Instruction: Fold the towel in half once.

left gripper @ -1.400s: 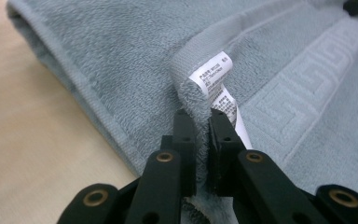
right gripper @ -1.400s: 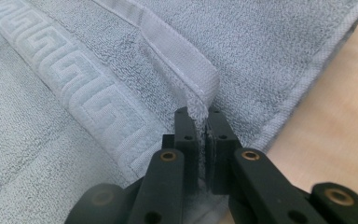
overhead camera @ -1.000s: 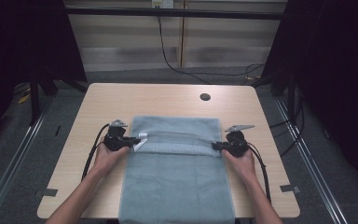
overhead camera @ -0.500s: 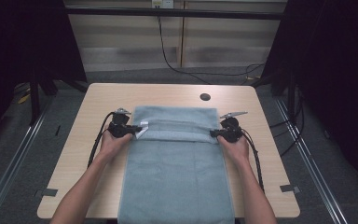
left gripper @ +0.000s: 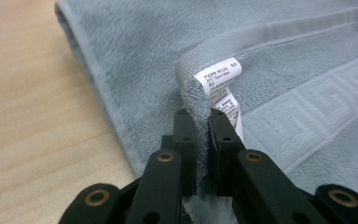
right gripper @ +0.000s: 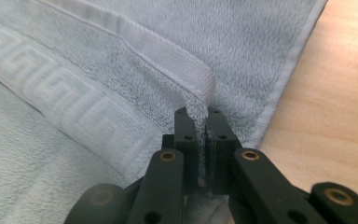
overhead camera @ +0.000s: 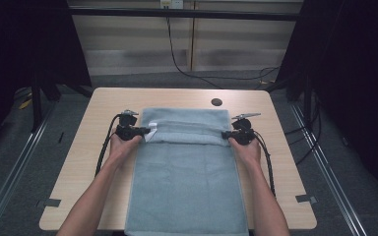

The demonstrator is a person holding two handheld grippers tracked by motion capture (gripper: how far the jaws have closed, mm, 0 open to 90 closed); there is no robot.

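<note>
Both grippers, left gripper (overhead camera: 145, 131) and right gripper (overhead camera: 225, 134), clamp the towel's (overhead camera: 187, 187) folded edge, far end just beyond.

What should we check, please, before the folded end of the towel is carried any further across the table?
1. Left gripper pinches the towel corner beside the white label: ok.
2. Right gripper pinches the opposite corner: ok.
3. Both grippers level across the towel: ok.
4. Folded edge straight between them: ok.
5. Table beyond the fold free apart from the dark round spot: ok.
6. Near end hanging off the table edge: cannot tell.
</note>
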